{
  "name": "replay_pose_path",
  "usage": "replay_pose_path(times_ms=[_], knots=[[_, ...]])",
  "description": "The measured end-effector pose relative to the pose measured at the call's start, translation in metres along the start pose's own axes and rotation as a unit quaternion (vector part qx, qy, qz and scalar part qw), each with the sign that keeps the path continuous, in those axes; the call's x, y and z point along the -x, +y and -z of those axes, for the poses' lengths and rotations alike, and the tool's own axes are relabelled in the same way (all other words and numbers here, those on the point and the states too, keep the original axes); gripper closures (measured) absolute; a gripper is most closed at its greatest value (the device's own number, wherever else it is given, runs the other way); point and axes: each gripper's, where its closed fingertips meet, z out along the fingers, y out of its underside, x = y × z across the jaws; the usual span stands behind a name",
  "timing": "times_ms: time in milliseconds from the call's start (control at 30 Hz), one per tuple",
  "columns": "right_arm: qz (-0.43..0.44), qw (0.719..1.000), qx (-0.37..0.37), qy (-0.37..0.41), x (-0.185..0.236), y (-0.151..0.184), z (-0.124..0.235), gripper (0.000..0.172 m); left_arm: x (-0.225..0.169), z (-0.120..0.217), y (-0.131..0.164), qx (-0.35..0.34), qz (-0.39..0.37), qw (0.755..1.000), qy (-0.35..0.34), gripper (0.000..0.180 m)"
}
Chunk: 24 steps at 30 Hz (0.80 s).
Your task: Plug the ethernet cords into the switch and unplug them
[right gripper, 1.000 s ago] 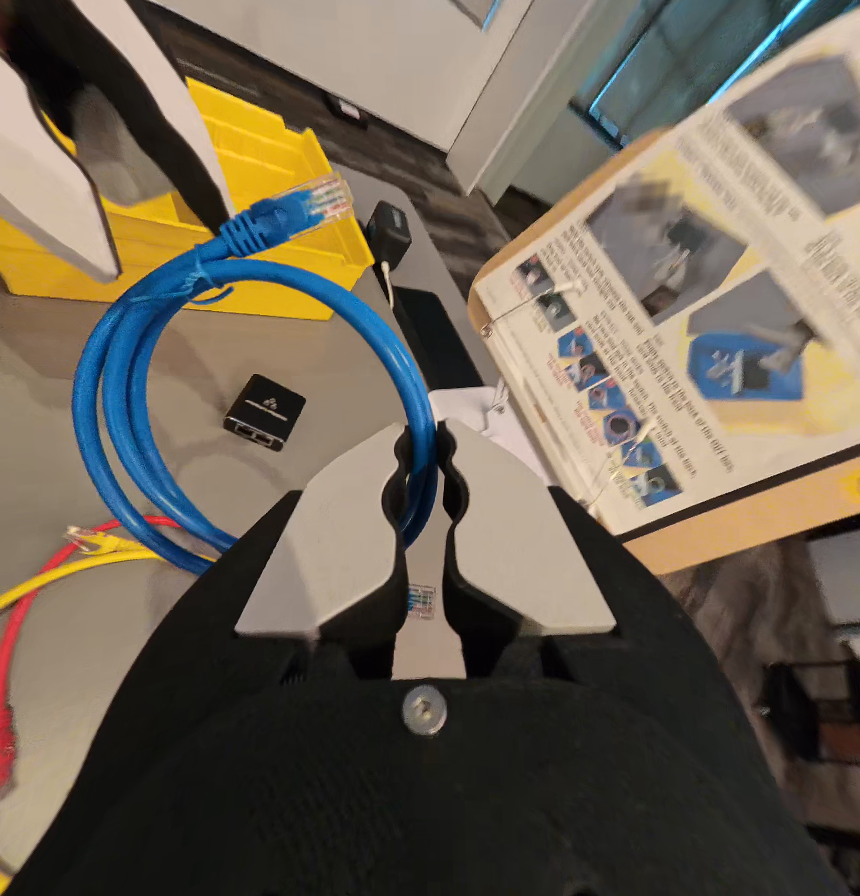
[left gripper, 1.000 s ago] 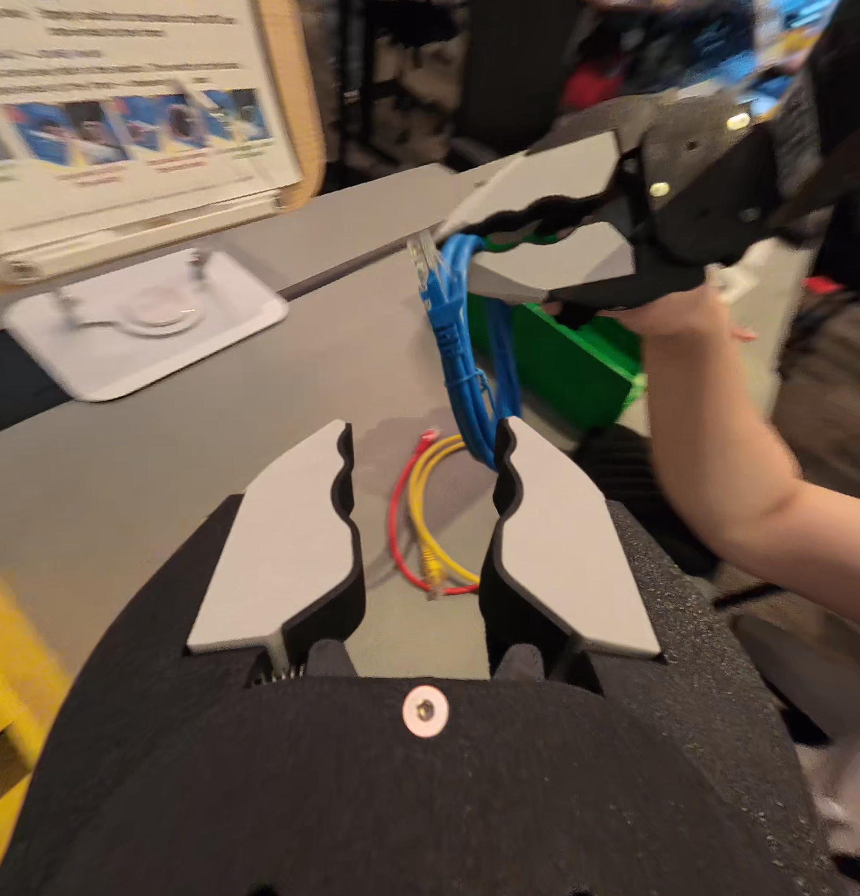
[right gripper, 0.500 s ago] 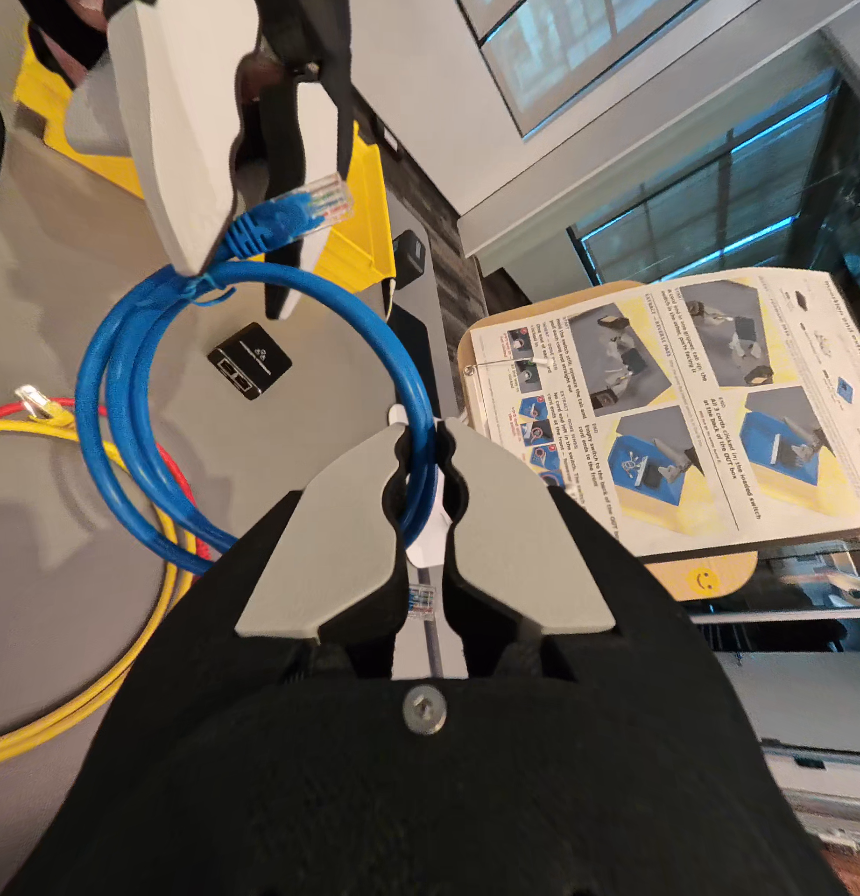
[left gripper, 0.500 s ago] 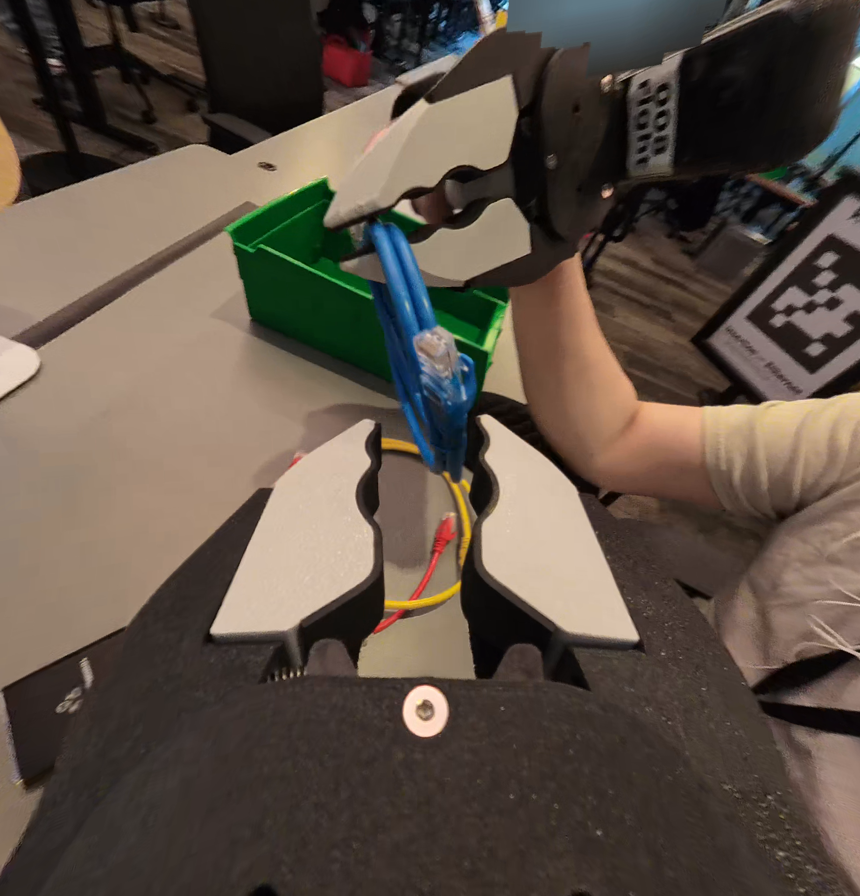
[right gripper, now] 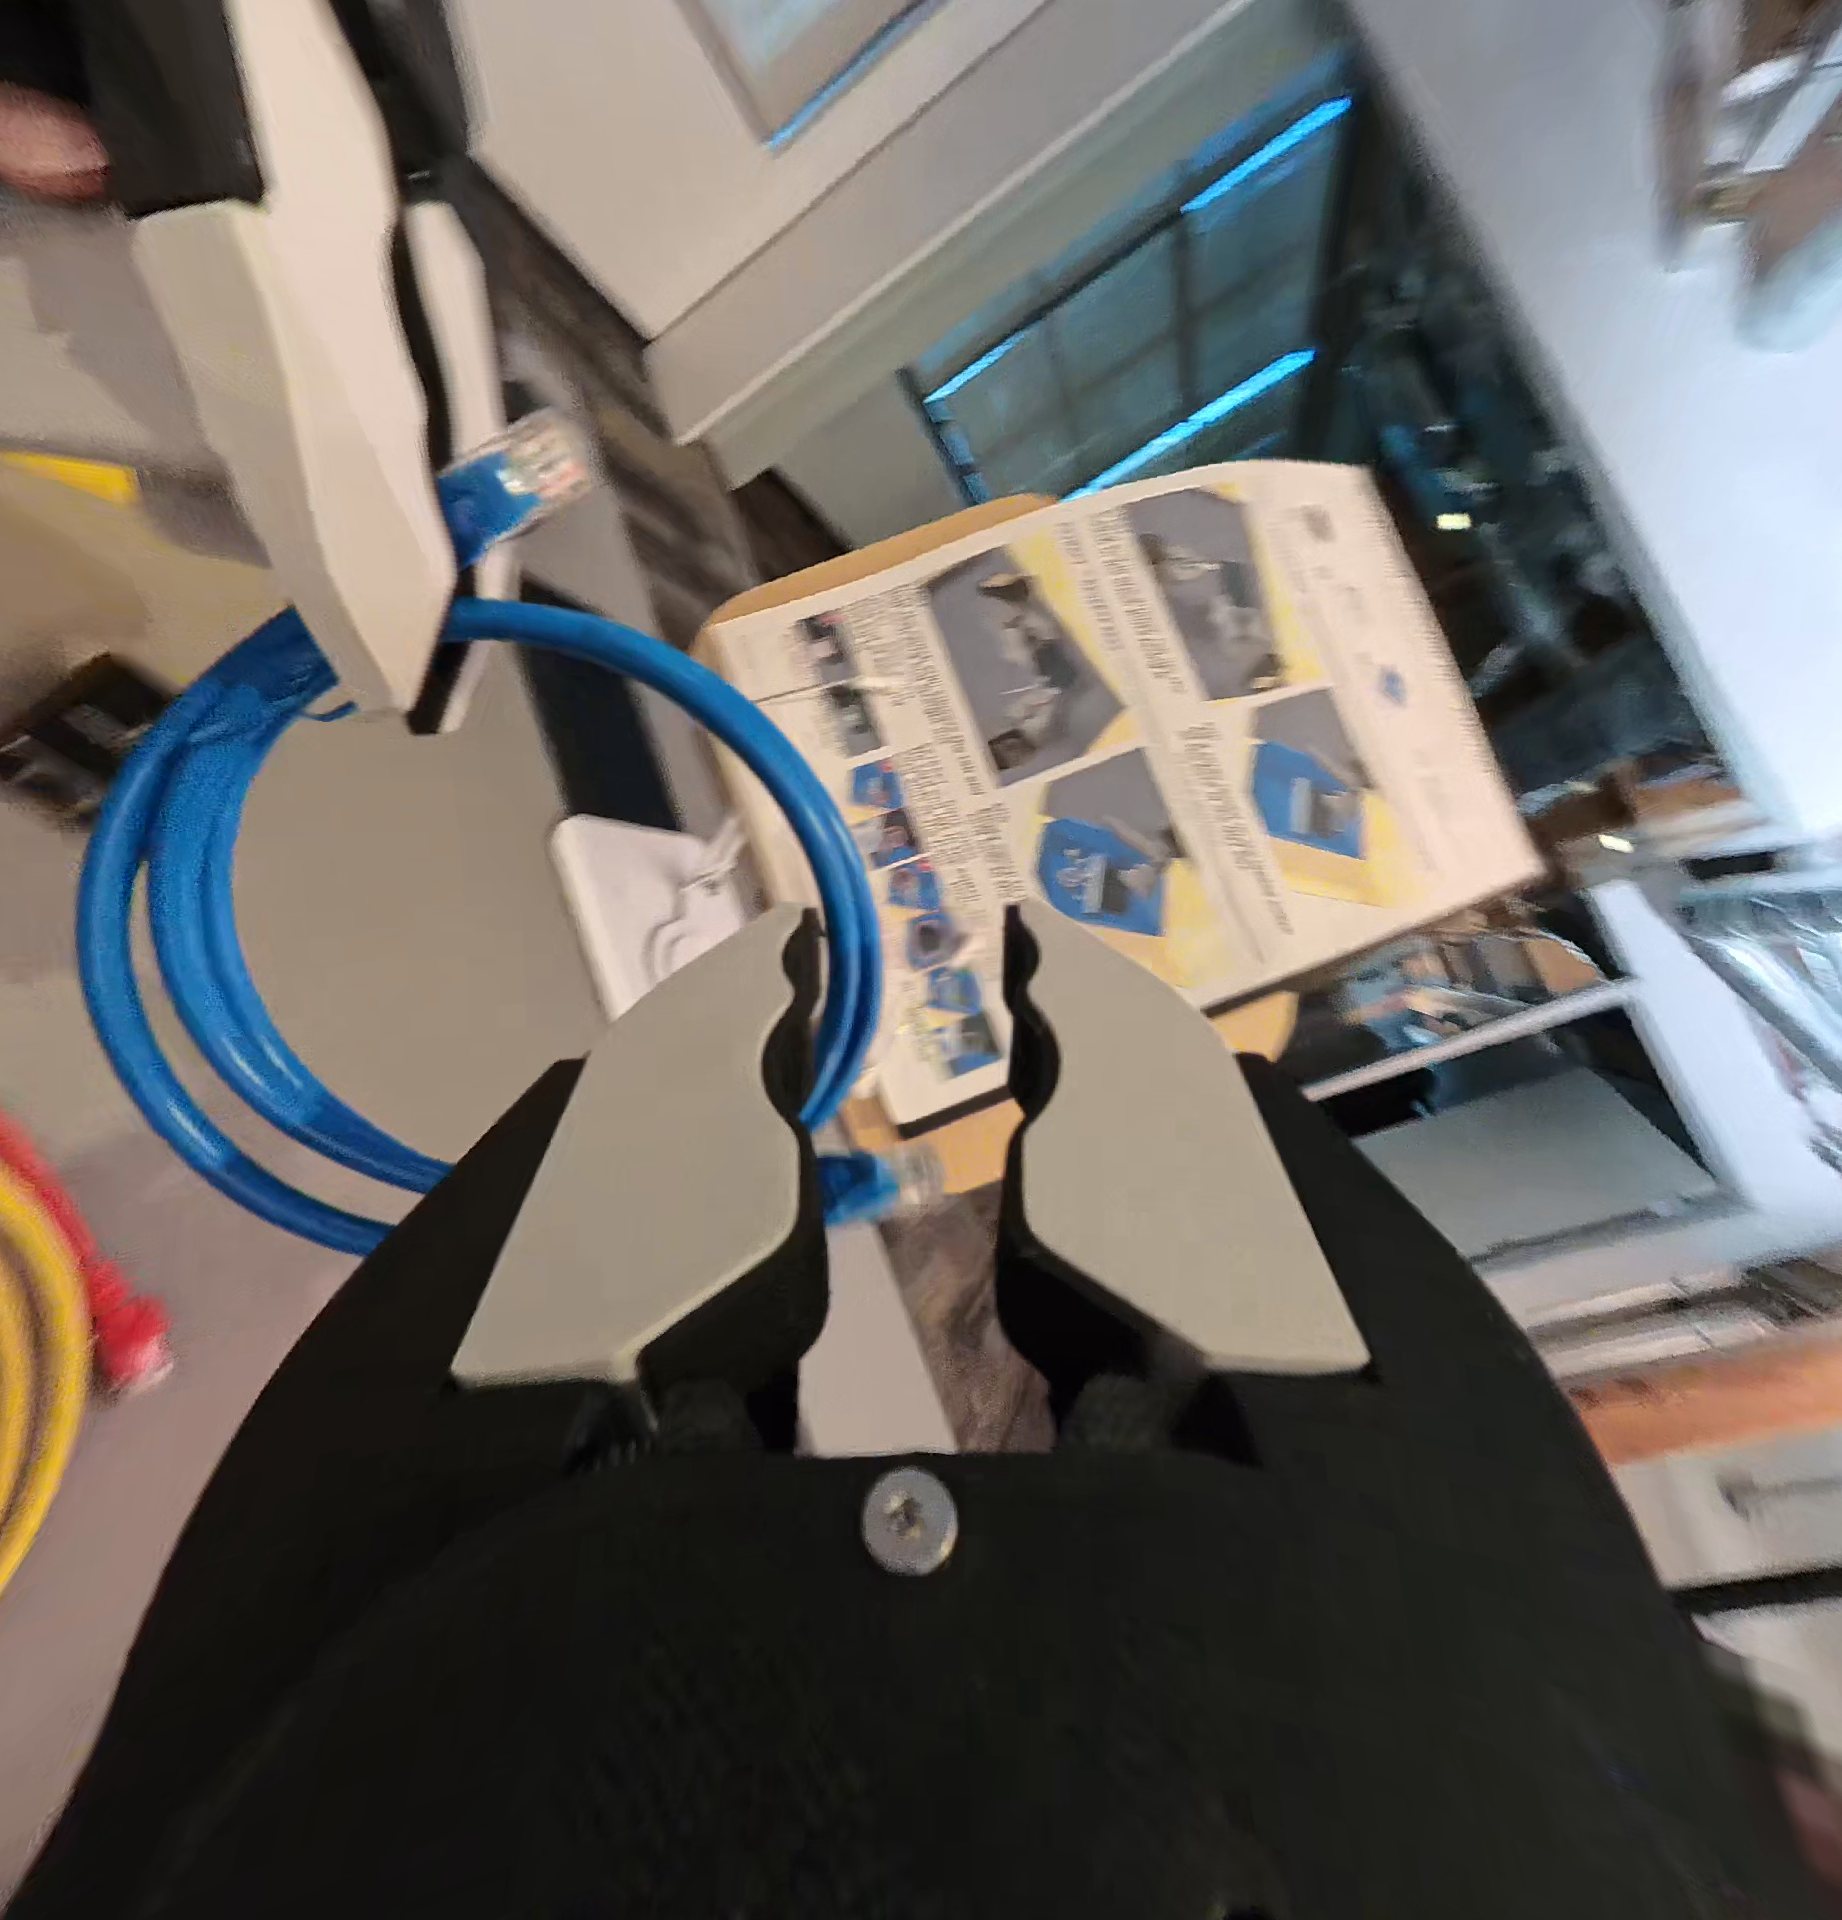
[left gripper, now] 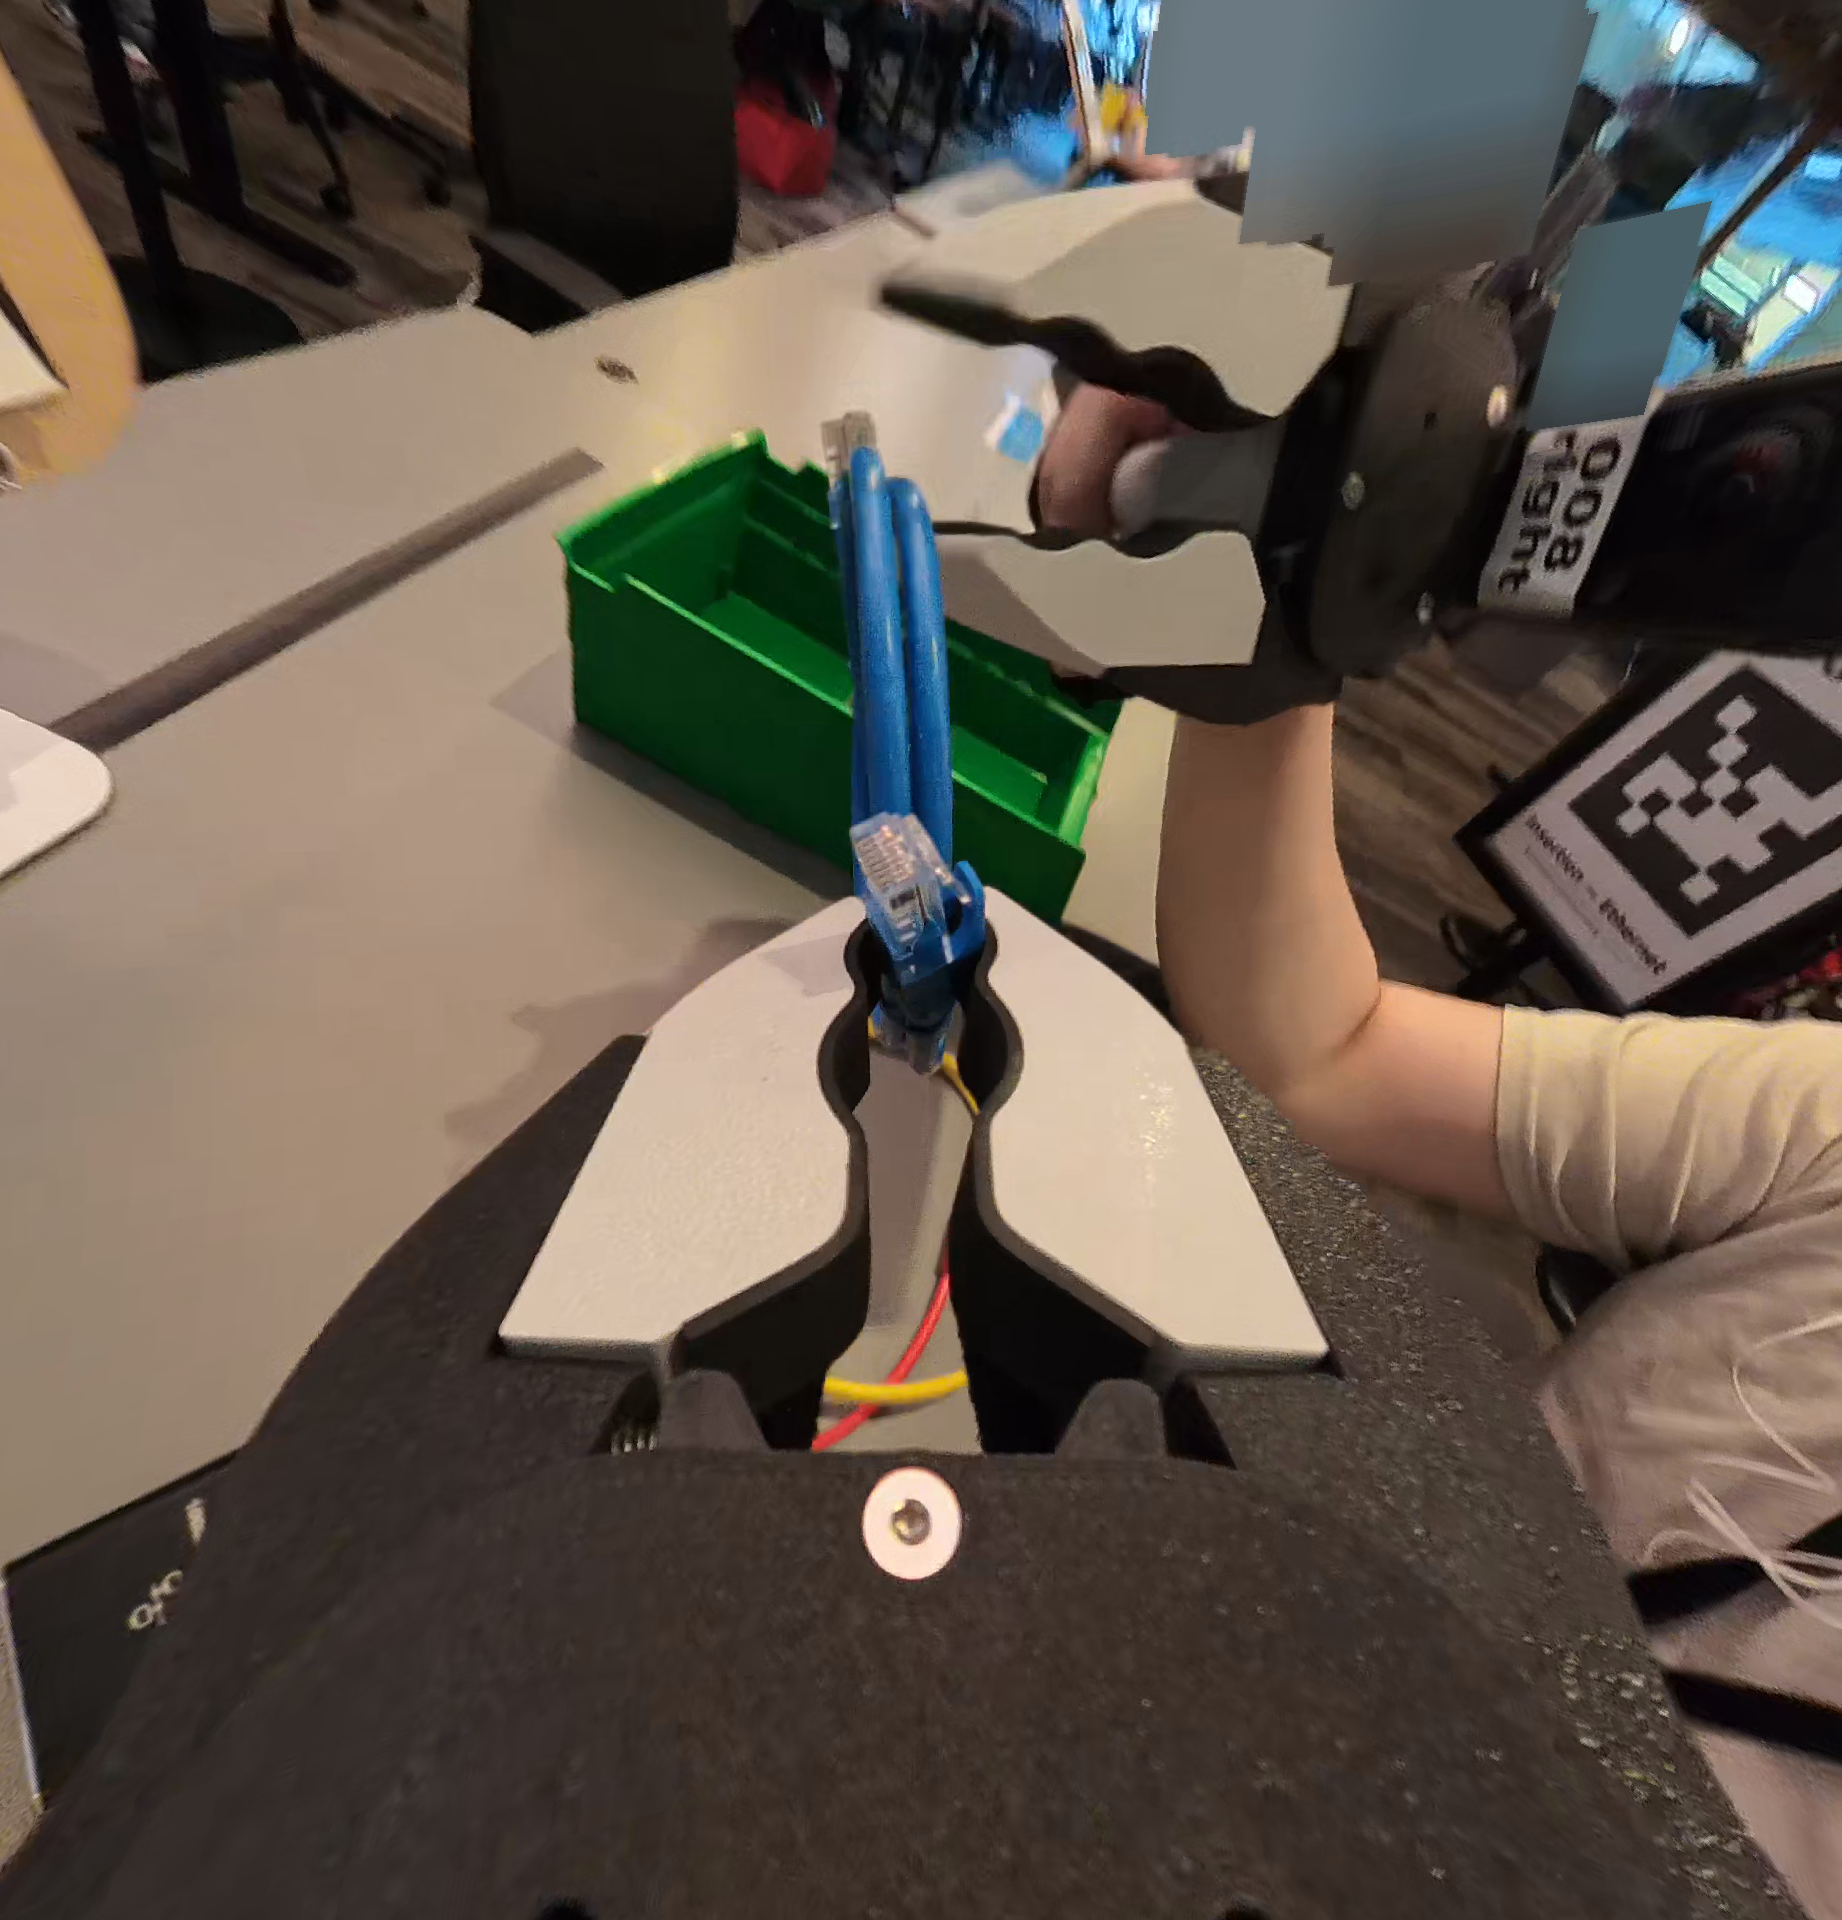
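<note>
My left gripper (left gripper: 919, 940) is shut on the blue ethernet cord (left gripper: 896, 644), just behind one clear plug (left gripper: 896, 873). The coil stands up from the pads, above the grey table (left gripper: 273, 935). My right gripper (right gripper: 912, 935) is open. The coil (right gripper: 169, 935) runs past its left finger (right gripper: 688, 1091) with a gap to the other pad, so it is not gripped. The second plug (right gripper: 886, 1179) hangs between the fingers. In the left wrist view the right gripper (left gripper: 932, 416) stands open around the top of the coil. The left gripper also shows in the right wrist view (right gripper: 429, 707), holding the plug (right gripper: 522, 468).
Yellow (right gripper: 23, 1299) and red (right gripper: 117, 1320) cords lie on the table below. A small black box (right gripper: 55, 727) sits beyond the coil. A green bin (left gripper: 709, 665) stands ahead of the left gripper. An instruction board (right gripper: 1156, 727) on a white stand base (right gripper: 636, 904) stands nearby. A person's arm (left gripper: 1260, 883) is at the right. One gripper's finger ends stand about 9 centimetres off the other's.
My left jaws have closed onto the blue cord behind its plug. My right jaws, shut on the coil before, have opened and let it go.
</note>
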Motion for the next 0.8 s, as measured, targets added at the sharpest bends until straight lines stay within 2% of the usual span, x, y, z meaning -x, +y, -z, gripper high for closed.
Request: replay_pose_path(times_ms=[67, 167, 200, 267, 300, 333, 367, 433, 467, 533, 633, 700, 767, 800], knots=[[-0.02, 0.997, -0.038, 0.06, -0.022, -0.015, 0.01, 0.13, 0.004, 0.012, -0.016, -0.042, 0.009, 0.999, -0.005, 0.169], [-0.066, 0.975, -0.209, 0.043, -0.021, -0.071, 0.039, 0.133, -0.002, 0.046, -0.045, -0.147, 0.015, 0.989, 0.008, 0.169], [-0.078, 0.96, -0.27, -0.003, -0.008, -0.09, 0.051, 0.141, -0.005, 0.06, -0.053, -0.183, 0.015, 0.983, 0.013, 0.169], [-0.109, 0.908, -0.359, -0.188, 0.038, -0.119, 0.07, 0.16, -0.013, 0.087, -0.067, -0.245, 0.022, 0.969, 0.033, 0.169], [-0.133, 0.882, -0.362, -0.273, 0.06, -0.124, 0.072, 0.16, -0.019, 0.099, -0.073, -0.273, 0.029, 0.96, 0.049, 0.169], [-0.146, 0.873, -0.345, -0.313, 0.075, -0.124, 0.063, 0.16, -0.025, 0.109, -0.077, -0.296, 0.036, 0.952, 0.066, 0.169], [-0.149, 0.884, -0.323, -0.302, 0.083, -0.12, 0.044, 0.159, -0.03, 0.116, -0.08, -0.314, 0.042, 0.945, 0.083, 0.169], [-0.179, 0.923, -0.305, -0.152, 0.067, -0.111, 0.0, 0.146, -0.039, 0.118, -0.083, -0.329, 0.049, 0.938, 0.099, 0.169], [-0.207, 0.921, -0.318, -0.088, 0.055, -0.111, -0.008, 0.143, -0.041, 0.114, -0.083, -0.331, 0.053, 0.937, 0.1, 0.169], [-0.255, 0.898, -0.356, -0.041, 0.046, -0.117, -0.004, 0.143, -0.043, 0.101, -0.081, -0.332, 0.063, 0.936, 0.098, 0.169], [-0.259, 0.888, -0.379, -0.008, 0.042, -0.125, 0.004, 0.129, -0.05, 0.089, -0.081, -0.34, 0.111, 0.92, 0.161, 0.168], [-0.275, 0.873, -0.402, -0.009, 0.04, -0.129, 0.01, 0.127, -0.054, 0.081, -0.078, -0.331, 0.135, 0.914, 0.192, 0.168], [-0.32, 0.848, -0.424, -0.007, 0.031, -0.127, 0.015, 0.134, -0.056, 0.074, -0.076, -0.329, 0.153, 0.908, 0.209, 0.168], [-0.337, 0.835, -0.436, -0.013, 0.028, -0.124, 0.018, 0.146, -0.057, 0.071, -0.076, -0.327, 0.158, 0.907, 0.215, 0.169]])
